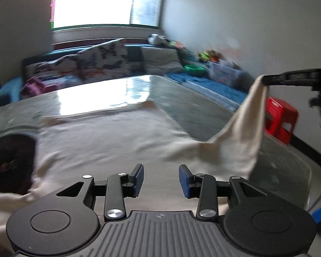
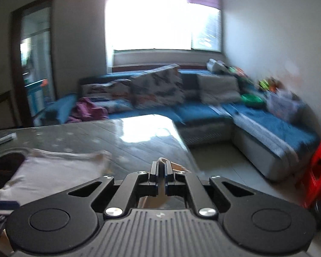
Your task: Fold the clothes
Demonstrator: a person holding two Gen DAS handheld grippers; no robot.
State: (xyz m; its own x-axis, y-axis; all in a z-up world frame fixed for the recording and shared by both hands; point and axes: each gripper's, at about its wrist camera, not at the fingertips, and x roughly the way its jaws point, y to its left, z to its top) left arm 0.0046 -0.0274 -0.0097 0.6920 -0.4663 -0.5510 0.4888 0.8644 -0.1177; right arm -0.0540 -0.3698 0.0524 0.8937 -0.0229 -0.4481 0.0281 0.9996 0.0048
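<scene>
A white garment lies spread on the glossy grey table. My left gripper hovers just above its near edge, blue pads apart and nothing between them. My right gripper comes in from the right, shut on a corner of the garment and holding it up off the table, so the cloth hangs in a stretched flap. In the right wrist view the right gripper shows a pinch of pale cloth between its closed jaws, with the rest of the garment flat on the table to the left.
A dark rounded shape sits at the table's left, partly under the garment. A red plastic stool stands on the floor to the right. A blue corner sofa with cushions and clutter lies beyond the table's far edge. A slim flat object rests far left.
</scene>
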